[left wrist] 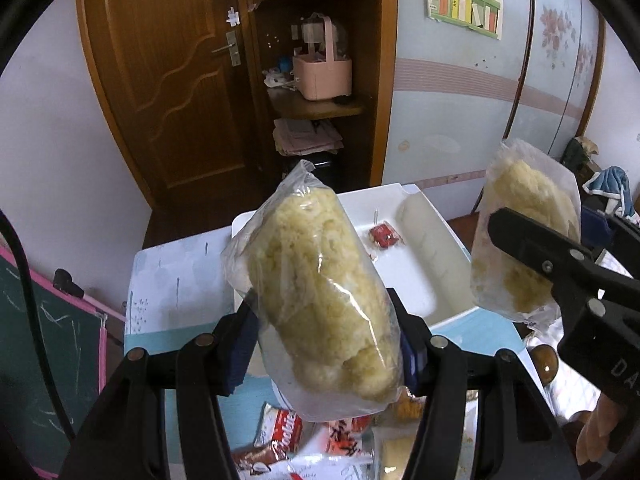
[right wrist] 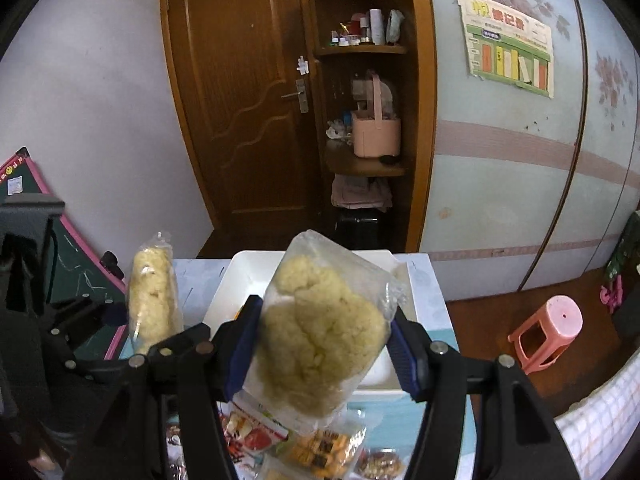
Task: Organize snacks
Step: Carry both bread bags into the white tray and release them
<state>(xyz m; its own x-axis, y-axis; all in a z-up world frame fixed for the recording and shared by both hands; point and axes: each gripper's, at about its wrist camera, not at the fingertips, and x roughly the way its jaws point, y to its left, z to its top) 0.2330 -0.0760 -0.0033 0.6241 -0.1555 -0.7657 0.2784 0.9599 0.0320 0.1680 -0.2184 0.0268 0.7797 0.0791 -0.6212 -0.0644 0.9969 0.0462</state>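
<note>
Both sets of pads clamp a clear bag of pale puffed-rice cake: the left gripper (left wrist: 326, 344) holds one bag (left wrist: 320, 300), the right gripper (right wrist: 324, 344) another (right wrist: 320, 332), both lifted above the white bin (left wrist: 416, 280), probably for dropping in beside the small red packet (left wrist: 383, 237).

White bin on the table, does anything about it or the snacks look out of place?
Nothing damaged or spilled. The white bin holds just one small red packet, while other snack packs lie jumbled on the table's near side. Each tongs grips a clear bag of pale puffed snack, left and right.
</note>
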